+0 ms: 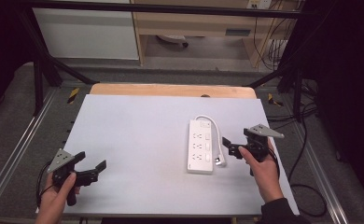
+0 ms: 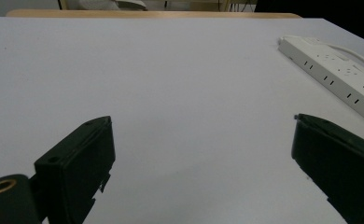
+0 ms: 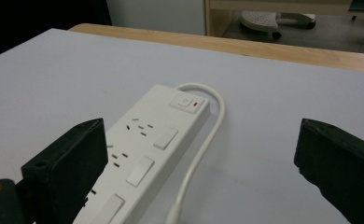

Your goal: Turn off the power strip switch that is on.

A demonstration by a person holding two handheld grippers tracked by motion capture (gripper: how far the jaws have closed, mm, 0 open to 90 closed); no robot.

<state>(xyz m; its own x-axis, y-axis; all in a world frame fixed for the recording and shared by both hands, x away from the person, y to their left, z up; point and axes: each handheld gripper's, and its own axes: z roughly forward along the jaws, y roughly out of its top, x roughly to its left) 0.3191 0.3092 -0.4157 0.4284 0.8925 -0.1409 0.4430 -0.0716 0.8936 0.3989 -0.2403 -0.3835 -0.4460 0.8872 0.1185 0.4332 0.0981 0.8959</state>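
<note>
1. A white power strip (image 1: 200,146) is seen lying flat at the right of centre of a pale grey table (image 1: 138,140), its white cord (image 1: 213,122) looped from the far end back along its right side to a plug (image 1: 219,161).
2. The right gripper (image 1: 231,147) is held just beside the strip's right edge, its jaws spread wide and empty; an approach to the strip or its cord is judged to be in hand.
3. The left gripper (image 1: 90,167) is held well apart near the table's front left, jaws likewise wide and holding nothing.
4. A careful lowering over the slim, rounded cord would be called for next.
5. The strip's smooth moulded plastic, rectangular body and flat rocker switch (image 3: 186,102) are shown against the matte tabletop.
</note>
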